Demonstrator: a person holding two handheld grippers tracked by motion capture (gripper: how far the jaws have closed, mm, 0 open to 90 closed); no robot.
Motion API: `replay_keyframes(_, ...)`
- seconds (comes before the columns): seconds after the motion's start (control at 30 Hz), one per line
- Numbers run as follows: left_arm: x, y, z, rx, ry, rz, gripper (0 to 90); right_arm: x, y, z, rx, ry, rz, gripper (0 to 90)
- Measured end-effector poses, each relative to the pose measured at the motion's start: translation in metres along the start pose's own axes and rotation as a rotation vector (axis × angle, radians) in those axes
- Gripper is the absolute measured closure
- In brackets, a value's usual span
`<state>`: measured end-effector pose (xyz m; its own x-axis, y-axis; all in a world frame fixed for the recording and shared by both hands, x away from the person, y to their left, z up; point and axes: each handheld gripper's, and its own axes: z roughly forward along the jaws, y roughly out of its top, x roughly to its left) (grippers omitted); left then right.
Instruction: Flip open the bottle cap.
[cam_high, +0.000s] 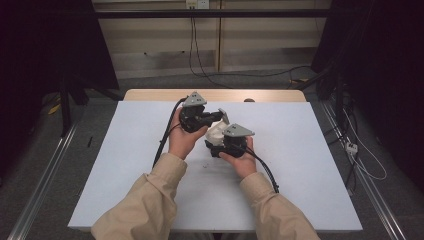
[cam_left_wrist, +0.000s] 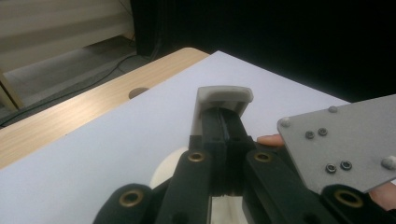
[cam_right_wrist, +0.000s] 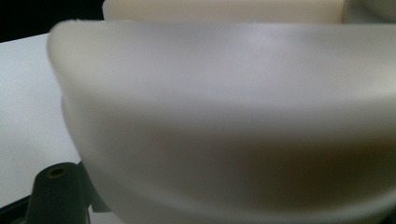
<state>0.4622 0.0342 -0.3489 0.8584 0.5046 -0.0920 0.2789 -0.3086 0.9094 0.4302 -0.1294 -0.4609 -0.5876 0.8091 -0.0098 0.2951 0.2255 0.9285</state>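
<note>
White worktop (cam_high: 125, 165), frame centre: left tongs (cam_left_wrist: 223, 122) pinch a cream handle (cam_left_wrist: 224, 94), right tongs (cam_high: 216, 145) clamp the cream cup (cam_right_wrist: 224, 116); next, judged, lifting it together.

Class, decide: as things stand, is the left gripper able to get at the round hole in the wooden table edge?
Probably yes: the white table top toward the hole is bare, though the left gripper is shut on a grey-white clip.
</note>
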Motion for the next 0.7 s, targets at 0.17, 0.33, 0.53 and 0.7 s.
replay_keyframes(0.17,-0.0003,0.0019,0.0013,0.002,-0.001,0.003,90.0,0.0002,-0.0001,-0.0002,0.002,-0.001,0.002,19.0)
replay_keyframes(0.33,-0.0002,0.0038,0.0032,0.0,-0.001,0.001,90.0,0.0002,-0.0001,-0.0002,0.002,0.0,0.002,19.0)
replay_keyframes(0.53,0.0007,0.005,0.005,0.004,-0.003,0.005,90.0,0.0001,-0.0003,-0.0002,0.002,0.0,0.002,19.0)
replay_keyframes(0.7,0.0006,0.0069,0.007,0.007,-0.003,-0.003,90.0,0.0,-0.0002,-0.0001,0.003,0.0,0.002,19.0)
